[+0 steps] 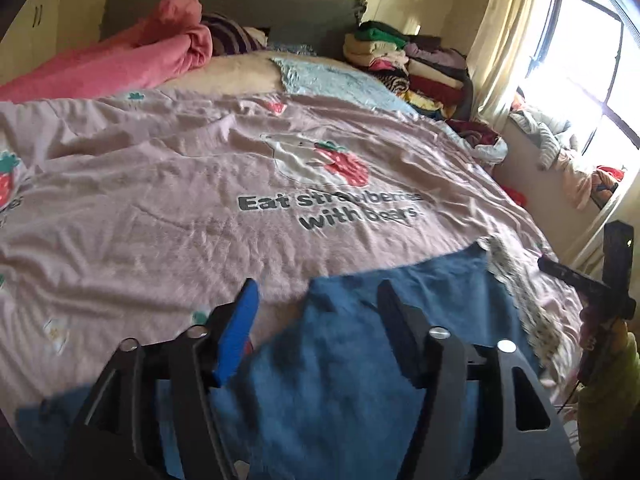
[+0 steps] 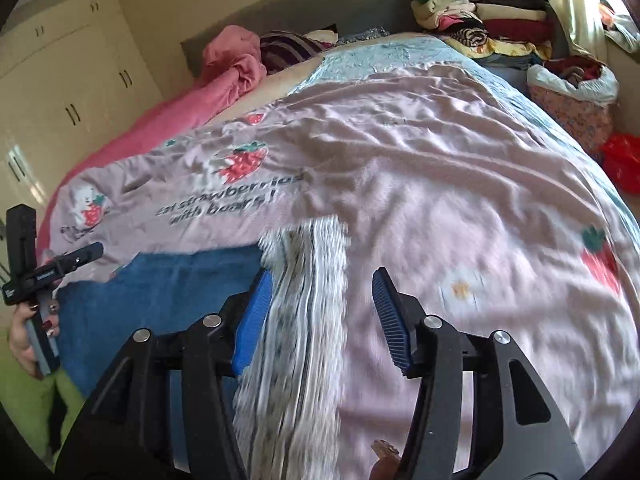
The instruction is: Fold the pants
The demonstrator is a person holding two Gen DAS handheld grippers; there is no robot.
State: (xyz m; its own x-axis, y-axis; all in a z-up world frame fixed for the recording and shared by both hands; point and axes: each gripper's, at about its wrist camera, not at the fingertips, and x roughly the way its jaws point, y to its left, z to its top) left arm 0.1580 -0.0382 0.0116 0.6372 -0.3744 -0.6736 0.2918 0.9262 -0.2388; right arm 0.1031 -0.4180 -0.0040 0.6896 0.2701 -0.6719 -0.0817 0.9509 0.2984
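A pale pink bedspread (image 1: 168,200) printed with strawberries, a bear and the words "Eat strawberries with bears" covers the bed; a rolled pink blanket (image 1: 132,56) lies along its far left side, beside a striped pillow (image 1: 232,36); folded clothes (image 1: 404,64) are stacked at the grey headboard (image 1: 280,16); a cream curtain (image 1: 504,48) hangs by the bright window (image 1: 580,64); cream wardrobe doors (image 2: 60,92) line the left wall; a red bag (image 2: 622,160) sits beside the bed.

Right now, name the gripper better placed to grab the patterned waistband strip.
Right. The right gripper is open with the patterned waistband strip running between its fingers; the left gripper hovers over the blue pants.
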